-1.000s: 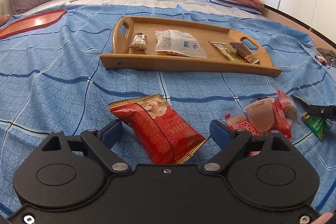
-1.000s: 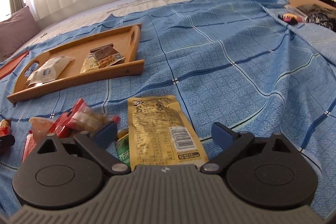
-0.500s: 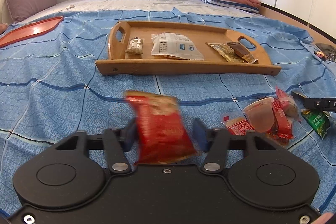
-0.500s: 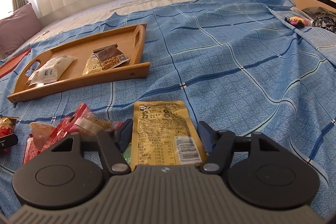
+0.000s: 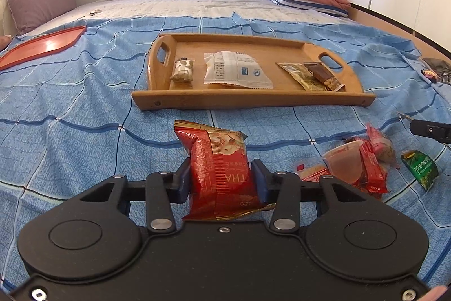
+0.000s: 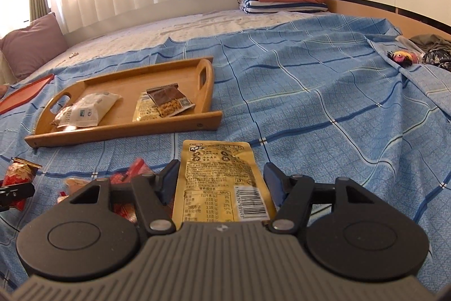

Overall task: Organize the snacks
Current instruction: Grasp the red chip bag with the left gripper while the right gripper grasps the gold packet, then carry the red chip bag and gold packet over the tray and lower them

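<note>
Holding two snacks at once, mid-way through the pick-and-carry step. Left gripper (image 5: 220,184) clamped on a crinkly red foil snack bag (image 5: 218,160), pads pressed into both its sides, bag standing upright between the fingers and apparently clear of the blue checked bedsheet (image 5: 70,114). Right gripper (image 6: 218,185) closed on a flat gold foil sachet (image 6: 218,179) with a barcode, edges pinched between the blue pads, sachet jutting forward. Straight ahead of the left gripper, ahead and to the left of the right one: a wooden handled tray (image 5: 253,100) with four packets already inside. Beside both grippers, a loose heap of red wrappers and a jelly cup (image 5: 345,162), plus a green packet (image 5: 421,167), not yet sorted. Next, probably: carrying both forward over the tray's near wall, lowering onto bare wood between the packets, then releasing.
</note>
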Demonstrator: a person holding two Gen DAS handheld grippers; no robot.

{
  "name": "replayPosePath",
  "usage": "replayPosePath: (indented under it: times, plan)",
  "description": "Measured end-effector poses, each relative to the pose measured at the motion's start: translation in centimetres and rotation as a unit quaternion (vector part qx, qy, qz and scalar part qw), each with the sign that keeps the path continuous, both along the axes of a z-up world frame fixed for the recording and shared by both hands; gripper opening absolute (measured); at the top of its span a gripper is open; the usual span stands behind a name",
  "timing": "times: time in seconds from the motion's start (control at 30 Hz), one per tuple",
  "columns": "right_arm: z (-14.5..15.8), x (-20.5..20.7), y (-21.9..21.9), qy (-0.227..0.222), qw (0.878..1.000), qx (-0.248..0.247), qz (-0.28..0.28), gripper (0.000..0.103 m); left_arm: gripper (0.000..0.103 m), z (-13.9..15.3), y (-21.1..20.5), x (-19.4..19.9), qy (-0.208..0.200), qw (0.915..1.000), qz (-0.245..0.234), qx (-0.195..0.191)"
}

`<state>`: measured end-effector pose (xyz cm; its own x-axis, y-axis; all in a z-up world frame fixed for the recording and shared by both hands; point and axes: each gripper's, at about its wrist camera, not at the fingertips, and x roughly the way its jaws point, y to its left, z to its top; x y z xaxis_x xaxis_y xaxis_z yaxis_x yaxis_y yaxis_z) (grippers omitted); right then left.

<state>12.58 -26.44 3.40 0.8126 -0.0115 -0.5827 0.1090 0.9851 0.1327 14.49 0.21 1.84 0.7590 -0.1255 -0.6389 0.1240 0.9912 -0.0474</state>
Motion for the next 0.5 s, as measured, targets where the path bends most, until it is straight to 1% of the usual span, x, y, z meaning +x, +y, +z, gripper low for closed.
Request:
replayPosePath:
  times: [0.17, 0.5]
  plan:
    - [0.9, 0.4, 0.6, -0.01, 1.0, 0.002, 0.009, 0.066, 0.042, 1.4, -0.1, 0.5, -0.003, 1.0, -0.001, -0.001]
    - [2.5, 2.4, 2.3, -0.024, 0.999, 0.011, 0.031, 0.066, 0.042, 4.5, -0.5, 2.2, -0.029, 0.9996, -0.007, 0.0]
